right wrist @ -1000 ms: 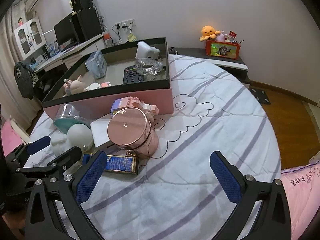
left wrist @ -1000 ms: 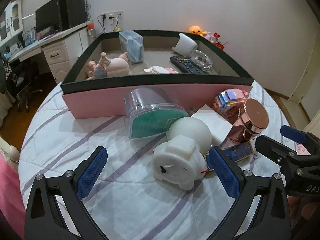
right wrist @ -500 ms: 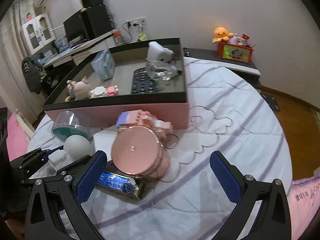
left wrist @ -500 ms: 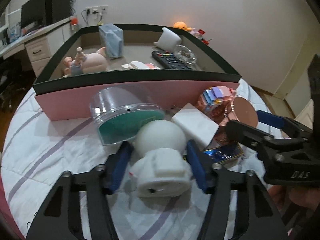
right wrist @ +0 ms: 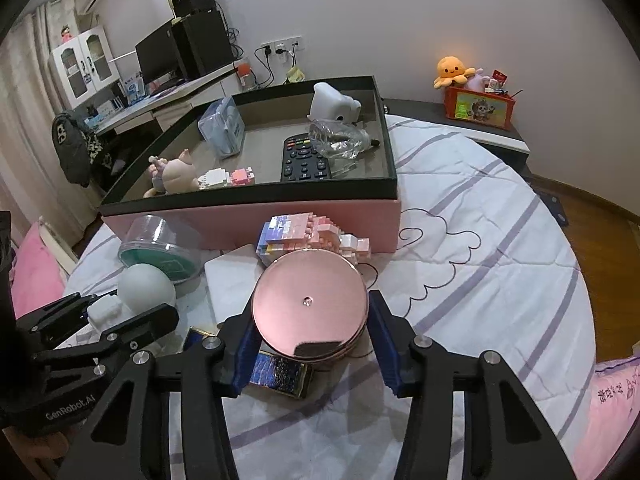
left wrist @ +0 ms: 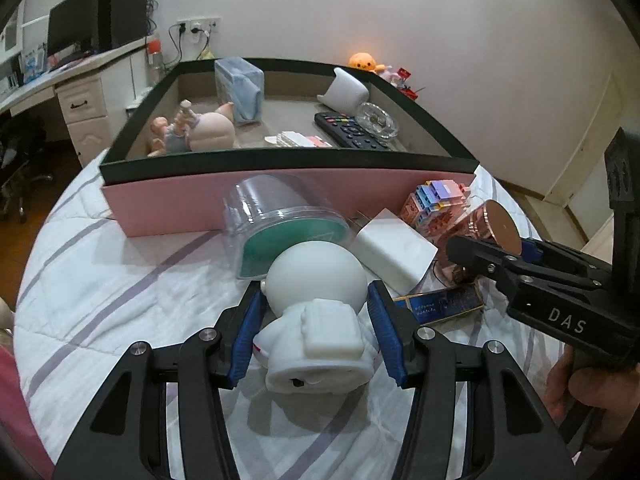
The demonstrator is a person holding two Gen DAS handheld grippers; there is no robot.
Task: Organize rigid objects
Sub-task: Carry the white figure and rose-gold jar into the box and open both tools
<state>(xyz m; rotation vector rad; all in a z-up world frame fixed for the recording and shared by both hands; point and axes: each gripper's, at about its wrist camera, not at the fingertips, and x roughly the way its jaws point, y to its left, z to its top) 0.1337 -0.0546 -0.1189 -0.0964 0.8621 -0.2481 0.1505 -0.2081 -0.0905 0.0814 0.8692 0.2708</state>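
Observation:
A white astronaut figure lies on the striped bedspread, and my left gripper is shut on it, blue pads pressing both sides of its body. A rose-gold round jar stands to its right. My right gripper is closing on it, and both pads touch the jar's sides under the lid. In the left wrist view the right gripper reaches the jar from the right. The left gripper with the figure shows at the lower left of the right wrist view.
A pink box with a black rim stands behind, holding a doll, a remote, a glass dish and a blue pouch. In front of it lie a clear green-lidded tub, a white block, a brick model and a blue-gold packet.
Both grippers were wide open a second ago. The left one closed on the astronaut figure first, then the right one closed around the rose-gold jar. Both edged a little nearer their objects.

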